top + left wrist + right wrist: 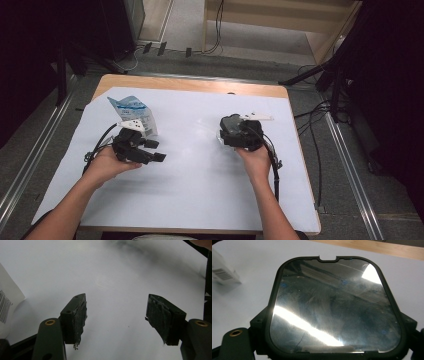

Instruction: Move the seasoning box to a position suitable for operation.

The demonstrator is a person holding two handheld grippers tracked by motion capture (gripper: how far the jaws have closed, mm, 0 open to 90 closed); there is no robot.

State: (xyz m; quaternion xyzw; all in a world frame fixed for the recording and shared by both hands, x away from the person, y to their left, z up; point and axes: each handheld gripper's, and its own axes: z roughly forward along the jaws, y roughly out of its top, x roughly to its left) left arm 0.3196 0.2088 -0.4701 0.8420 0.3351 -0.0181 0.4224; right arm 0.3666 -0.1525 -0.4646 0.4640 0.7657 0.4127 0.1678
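Glossy dark panel (334,305) gripped between right gripper (239,131) jaws (lying flat across them) — left gripper (122,320) jaws spread, bare.

I can't read any words or numbers here. The blue and white bag (131,114) has print on it, but it is too small and blurry. A white pack (223,272) shows a black barcode with tiny digits under it that I can't make out.

Black tongs (116,318), brass screw eyelets, worn pads (157,315)
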